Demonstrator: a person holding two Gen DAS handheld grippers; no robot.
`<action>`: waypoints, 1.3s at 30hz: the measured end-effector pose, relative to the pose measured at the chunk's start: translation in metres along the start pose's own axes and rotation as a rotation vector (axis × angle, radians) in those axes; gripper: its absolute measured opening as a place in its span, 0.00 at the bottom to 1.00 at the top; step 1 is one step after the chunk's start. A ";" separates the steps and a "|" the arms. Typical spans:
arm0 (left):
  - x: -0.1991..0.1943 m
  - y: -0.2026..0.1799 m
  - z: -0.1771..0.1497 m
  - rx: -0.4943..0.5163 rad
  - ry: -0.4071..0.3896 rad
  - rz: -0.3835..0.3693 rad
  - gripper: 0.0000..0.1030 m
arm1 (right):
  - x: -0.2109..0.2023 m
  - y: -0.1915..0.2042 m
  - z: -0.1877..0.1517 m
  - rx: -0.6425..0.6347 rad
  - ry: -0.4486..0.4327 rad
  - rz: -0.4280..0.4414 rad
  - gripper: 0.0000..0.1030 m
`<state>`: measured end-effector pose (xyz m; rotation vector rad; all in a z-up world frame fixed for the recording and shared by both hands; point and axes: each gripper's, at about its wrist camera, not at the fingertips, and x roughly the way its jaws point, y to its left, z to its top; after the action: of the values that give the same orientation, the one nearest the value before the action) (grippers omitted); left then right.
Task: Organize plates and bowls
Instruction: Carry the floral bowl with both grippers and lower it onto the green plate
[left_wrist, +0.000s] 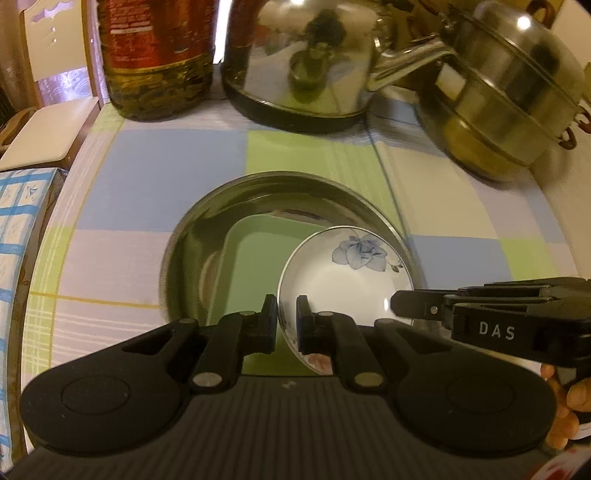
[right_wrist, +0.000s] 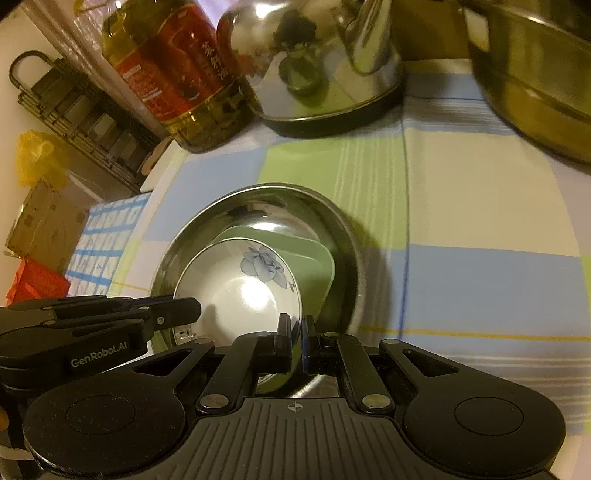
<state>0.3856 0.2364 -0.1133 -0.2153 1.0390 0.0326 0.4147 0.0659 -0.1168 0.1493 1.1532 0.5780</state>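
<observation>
Checked cloth covers the worktop (left_wrist: 166, 184). We pinch the floral bowl's (left_wrist: 347, 273) rim with left tool (left_wrist: 286, 314) and right tool (right_wrist: 295, 328). Uneven pulls could tip it against the steel basin (left_wrist: 192, 240).

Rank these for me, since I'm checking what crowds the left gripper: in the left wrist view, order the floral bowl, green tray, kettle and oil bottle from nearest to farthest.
1. floral bowl: its rim sits between the left gripper fingers.
2. green tray: just beyond, inside the steel basin.
3. kettle and oil bottle: both at the table's far edge, too close to call.
</observation>
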 end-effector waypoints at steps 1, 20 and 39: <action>0.003 0.002 0.000 -0.001 0.002 0.003 0.08 | 0.005 0.002 0.001 -0.001 0.004 -0.003 0.05; 0.030 0.021 0.006 -0.023 0.047 0.004 0.08 | 0.038 0.004 0.010 0.011 0.057 -0.034 0.06; 0.018 0.016 0.008 -0.001 0.014 0.061 0.14 | 0.030 0.015 0.006 -0.044 0.004 -0.009 0.41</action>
<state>0.3996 0.2527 -0.1273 -0.1851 1.0589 0.0869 0.4235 0.0952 -0.1329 0.1055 1.1436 0.5952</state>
